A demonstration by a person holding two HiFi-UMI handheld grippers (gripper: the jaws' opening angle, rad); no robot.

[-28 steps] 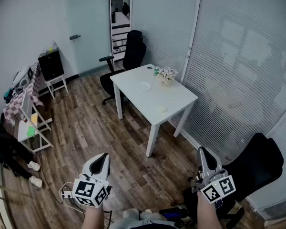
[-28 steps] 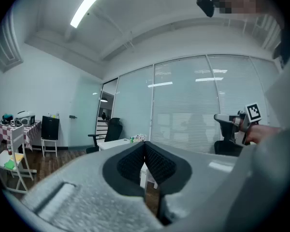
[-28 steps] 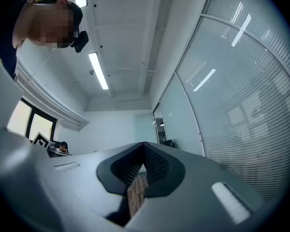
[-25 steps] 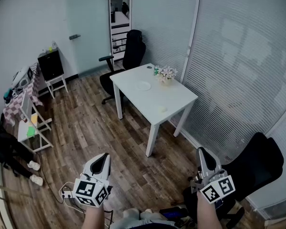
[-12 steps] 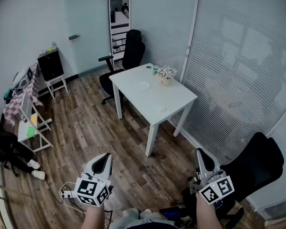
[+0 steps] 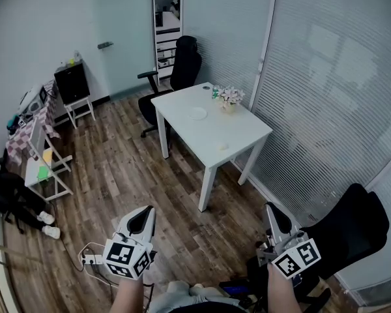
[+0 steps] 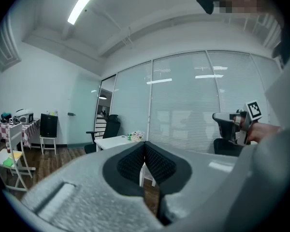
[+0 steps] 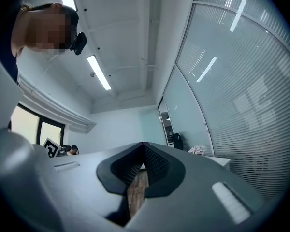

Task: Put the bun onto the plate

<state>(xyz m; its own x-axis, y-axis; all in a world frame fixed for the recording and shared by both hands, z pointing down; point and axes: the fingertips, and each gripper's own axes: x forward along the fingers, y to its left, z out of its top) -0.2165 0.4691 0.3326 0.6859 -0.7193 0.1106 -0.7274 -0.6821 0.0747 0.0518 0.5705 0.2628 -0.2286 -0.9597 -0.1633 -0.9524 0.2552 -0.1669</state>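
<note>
Since earlier frame: left gripper [image 6: 143,219] shifts slightly forward, right gripper [image 6: 272,215] holds place. Both jaw pairs pressed together, empty. Judged: approach only. White table [image 6: 244,130] well ahead across wood floor [image 6: 117,168]. On it, plate [image 6: 197,113] bare at centre, bun [image 6: 223,147] near front edge. Beyond table: office chair [image 6: 184,60], flowers [image 6: 231,96]; blinds [image 6: 326,77] at right.

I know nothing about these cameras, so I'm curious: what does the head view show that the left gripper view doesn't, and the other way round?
Only the head view: the plate and the bun lying apart on the tabletop.
Only the left gripper view: the ceiling light, and the left tongs seen up close, shut with nothing between them.
Both: the white table, the flowers on it, the black chair beside it, and the right tongs.
</note>
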